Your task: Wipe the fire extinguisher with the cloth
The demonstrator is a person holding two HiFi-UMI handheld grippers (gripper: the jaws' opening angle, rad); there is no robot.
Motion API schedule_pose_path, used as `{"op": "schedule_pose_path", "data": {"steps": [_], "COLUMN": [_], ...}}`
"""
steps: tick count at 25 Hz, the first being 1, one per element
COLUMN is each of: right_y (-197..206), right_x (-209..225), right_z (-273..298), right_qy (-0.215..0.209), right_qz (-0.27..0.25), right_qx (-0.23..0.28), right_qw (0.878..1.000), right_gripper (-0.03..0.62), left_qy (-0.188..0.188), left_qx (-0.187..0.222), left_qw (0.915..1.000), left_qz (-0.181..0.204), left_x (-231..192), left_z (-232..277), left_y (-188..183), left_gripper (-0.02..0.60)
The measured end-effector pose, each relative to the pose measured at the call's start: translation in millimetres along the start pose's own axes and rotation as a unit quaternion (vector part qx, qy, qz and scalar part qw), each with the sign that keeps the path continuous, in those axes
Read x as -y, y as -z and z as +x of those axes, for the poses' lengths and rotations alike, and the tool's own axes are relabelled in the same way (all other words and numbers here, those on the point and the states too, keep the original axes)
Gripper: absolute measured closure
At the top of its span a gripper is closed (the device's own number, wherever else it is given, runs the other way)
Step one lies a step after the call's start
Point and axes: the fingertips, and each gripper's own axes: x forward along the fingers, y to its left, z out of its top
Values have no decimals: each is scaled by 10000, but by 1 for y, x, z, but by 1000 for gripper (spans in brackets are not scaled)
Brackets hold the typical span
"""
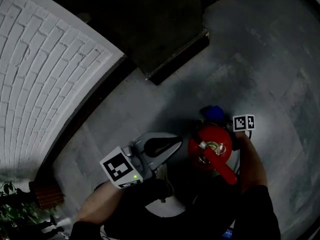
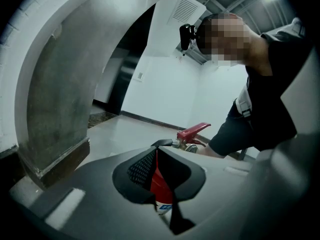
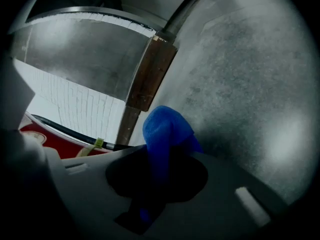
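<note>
A red fire extinguisher (image 1: 210,146) stands on the grey floor, seen from above with its red lever and brass valve on top. My right gripper (image 1: 222,120) is just beyond it, shut on a blue cloth (image 1: 213,113). In the right gripper view the cloth (image 3: 167,126) bulges out of the jaws, and the extinguisher's red body (image 3: 45,140) and black hose lie at the left. My left gripper (image 1: 179,145) points at the extinguisher's left side. Its jaws (image 2: 156,156) are shut with nothing held, and the red cylinder (image 2: 162,184) shows through the thin slit between them.
A white brick wall (image 1: 40,69) with a dark baseboard runs along the left. A dark doorway (image 1: 150,24) lies at the top. A plant (image 1: 15,209) sits at the lower left corner. A grey pillar (image 2: 50,94) stands left in the left gripper view.
</note>
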Motion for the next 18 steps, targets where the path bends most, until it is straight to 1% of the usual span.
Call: {"op": "schedule_pose_path", "data": {"steps": [2, 3, 5, 7, 9, 11, 14, 18], "right_y": [1, 0, -8, -22, -35, -44, -52, -46], "right_x": [5, 3, -12, -36, -71, -113, -177, -258], "right_z": [-5, -9, -27, -55, -84, -113, -156, -190], "right_qy": [276, 286, 102, -105, -418, -743, -1107, -1549], "right_qz": [-144, -193, -247, -378, -765, -1295, -1989, -2741], "right_qx": [65, 128, 354, 626, 847, 1048, 1377, 1555], "right_qw": [9995, 9993, 9990, 9973, 9926, 9832, 9640, 9363], "right_gripper": [526, 526, 526, 526, 527, 526, 526, 526], "left_qy": [-6, -8, 5, 57, 136, 172, 192, 280], "left_qx": [30, 51, 108, 186, 339, 543, 793, 887], "left_qw": [10000, 10000, 9999, 9997, 9991, 9981, 9960, 9945], "left_qz": [36, 17, 15, 111, 192, 231, 371, 481], "left_x": [-2, -3, -5, -6, -5, -3, -2, 4], "left_z": [1, 1, 4, 6, 9, 12, 18, 22], "left_y": [0, 1, 2, -1, -10, -21, -31, -35], "left_gripper": [572, 572, 572, 572, 572, 572, 565, 545]}}
